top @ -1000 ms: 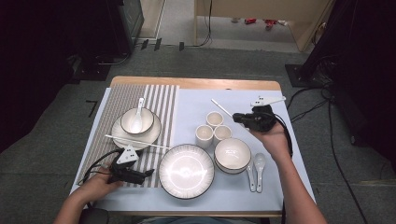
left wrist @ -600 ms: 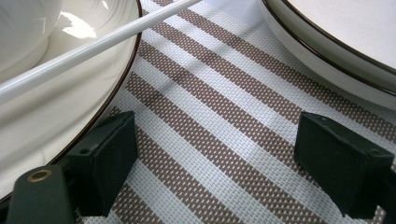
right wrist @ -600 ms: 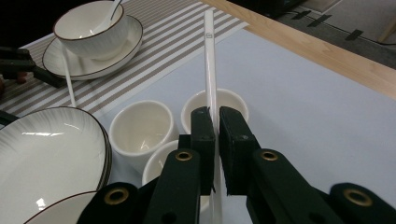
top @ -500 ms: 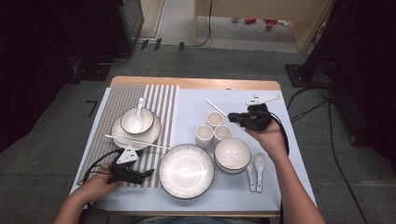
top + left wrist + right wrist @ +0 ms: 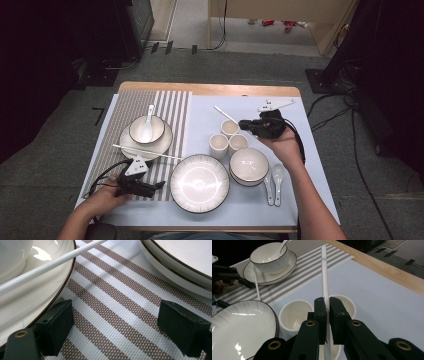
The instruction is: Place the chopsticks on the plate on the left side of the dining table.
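1. Above the three small cups (image 5: pixel 229 137) on the right half of the bench (image 5: pixel 210 90), a white chopstick (image 5: pixel 324 272) is held clamped between the closed jaws of the right hand-held gripper (image 5: pixel 327 305); in the high view the stick (image 5: pixel 226 114) is seen pointing up and to the left from that hand-held gripper (image 5: pixel 250 126), raised off the blue mat (image 5: pixel 305 165).
2. On the striped placemat (image 5: pixel 120 305) at the left, a second chopstick (image 5: pixel 145 152) is seen lying across the near rim of the saucer (image 5: pixel 131 145) that carries the small bowl (image 5: pixel 147 130) with its spoon (image 5: pixel 148 126); this stick appears already set at a place setting.
3. Beside that saucer, the left hand-held gripper (image 5: pixel 157 185) is rested low on the placemat with its jaws standing wide apart and nothing between them, as the left gripper view shows.
4. The work is judged to be partly done: one chopstick is laid, its partner is lifted but not yet put down.
5. Left to be done, by this reading, is the carrying of the held stick to its resting place, presumably beside the first one, and its release.
6. The large plate (image 5: pixel 199 183), the big bowl (image 5: pixel 248 166) and the two spoons (image 5: pixel 274 181) on the mat are seen untouched.
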{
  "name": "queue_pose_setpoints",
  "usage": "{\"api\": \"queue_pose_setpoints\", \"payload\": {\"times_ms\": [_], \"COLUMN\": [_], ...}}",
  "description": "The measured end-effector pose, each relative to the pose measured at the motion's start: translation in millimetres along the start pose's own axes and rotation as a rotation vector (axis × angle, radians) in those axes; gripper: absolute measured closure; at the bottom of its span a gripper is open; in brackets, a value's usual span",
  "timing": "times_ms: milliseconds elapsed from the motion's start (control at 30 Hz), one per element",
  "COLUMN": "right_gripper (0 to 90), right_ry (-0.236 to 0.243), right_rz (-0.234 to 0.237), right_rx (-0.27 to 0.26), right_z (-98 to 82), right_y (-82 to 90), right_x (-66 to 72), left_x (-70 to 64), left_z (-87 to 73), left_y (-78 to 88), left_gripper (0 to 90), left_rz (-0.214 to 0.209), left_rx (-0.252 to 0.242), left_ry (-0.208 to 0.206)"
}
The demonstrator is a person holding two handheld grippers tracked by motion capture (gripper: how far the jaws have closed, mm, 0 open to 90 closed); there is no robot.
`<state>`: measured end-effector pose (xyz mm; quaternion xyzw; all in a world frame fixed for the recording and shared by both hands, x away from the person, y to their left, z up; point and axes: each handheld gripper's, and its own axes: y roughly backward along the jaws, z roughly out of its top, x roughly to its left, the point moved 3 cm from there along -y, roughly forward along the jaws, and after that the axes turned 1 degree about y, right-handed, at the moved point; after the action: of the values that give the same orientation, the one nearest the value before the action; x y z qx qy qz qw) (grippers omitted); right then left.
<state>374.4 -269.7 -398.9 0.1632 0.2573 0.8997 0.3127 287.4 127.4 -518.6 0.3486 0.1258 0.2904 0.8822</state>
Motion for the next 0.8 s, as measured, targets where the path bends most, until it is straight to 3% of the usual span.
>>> {"api": "queue_pose_setpoints", "payload": {"times_ms": [800], "right_gripper": [85.1], "right_ry": [0.034], "right_rz": [0.039], "right_rx": [0.012], "right_z": [11.1], "right_y": [-14.5], "right_x": [11.9], "left_x": [0.0], "left_z": [0.0], "left_y": [0.0], "left_gripper": [13.8], "left_rz": [0.000], "left_rx": [0.000], "left_ry": [0.000]}}
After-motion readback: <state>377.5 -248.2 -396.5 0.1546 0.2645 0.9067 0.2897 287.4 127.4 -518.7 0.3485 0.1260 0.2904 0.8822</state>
